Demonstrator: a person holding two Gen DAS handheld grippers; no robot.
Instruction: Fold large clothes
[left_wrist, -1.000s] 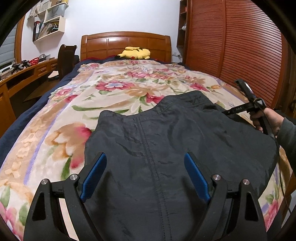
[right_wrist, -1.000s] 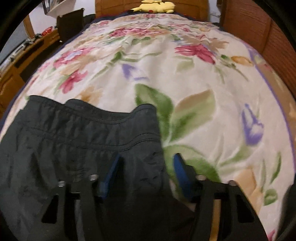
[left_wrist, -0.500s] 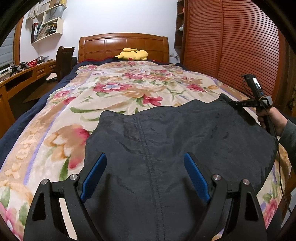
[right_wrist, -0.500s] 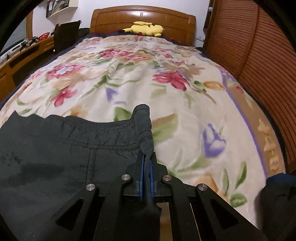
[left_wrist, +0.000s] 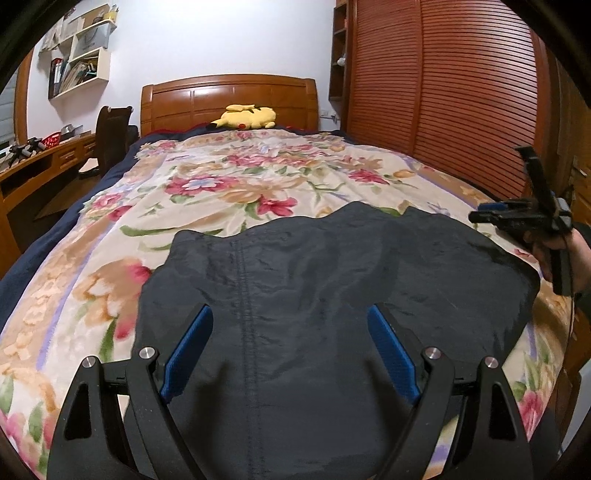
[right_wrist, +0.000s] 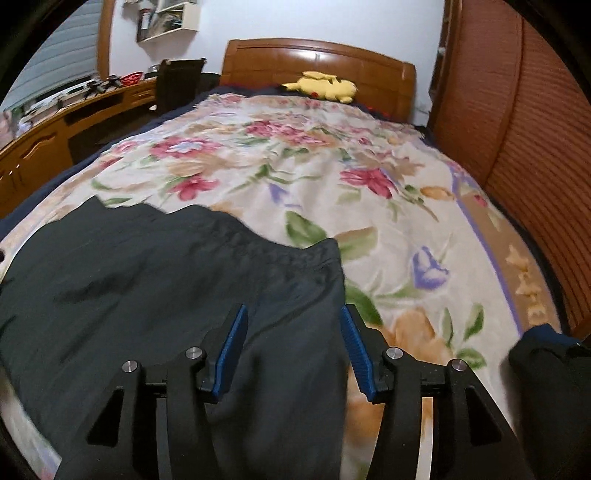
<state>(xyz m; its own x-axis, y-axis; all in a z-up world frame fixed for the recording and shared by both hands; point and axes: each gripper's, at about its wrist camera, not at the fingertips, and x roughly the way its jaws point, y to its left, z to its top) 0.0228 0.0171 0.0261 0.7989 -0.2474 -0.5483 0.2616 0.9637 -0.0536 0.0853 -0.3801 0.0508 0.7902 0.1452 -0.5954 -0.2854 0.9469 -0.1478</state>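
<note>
A large dark grey garment (left_wrist: 314, 295) lies spread flat on the floral bedspread (left_wrist: 221, 192), its stitched seam running toward me. My left gripper (left_wrist: 290, 321) is open and empty just above the garment's near part. My right gripper (right_wrist: 291, 321) is open and empty over the garment's right edge (right_wrist: 317, 280), whose gathered waistband lies on the bedspread (right_wrist: 406, 229). In the left wrist view the right gripper (left_wrist: 480, 216) shows at the far right, held by a hand above the garment's far right corner.
A yellow plush toy (left_wrist: 245, 116) lies by the wooden headboard (left_wrist: 229, 98). A slatted wooden wardrobe (left_wrist: 443, 92) runs along the bed's right side. A wooden desk (left_wrist: 33, 166) and a dark chair (left_wrist: 110, 136) stand at the left.
My right gripper closed on the garment's right corner, pulled it outward, then opened and let it drop flat. My left gripper stayed open and rose slightly.
</note>
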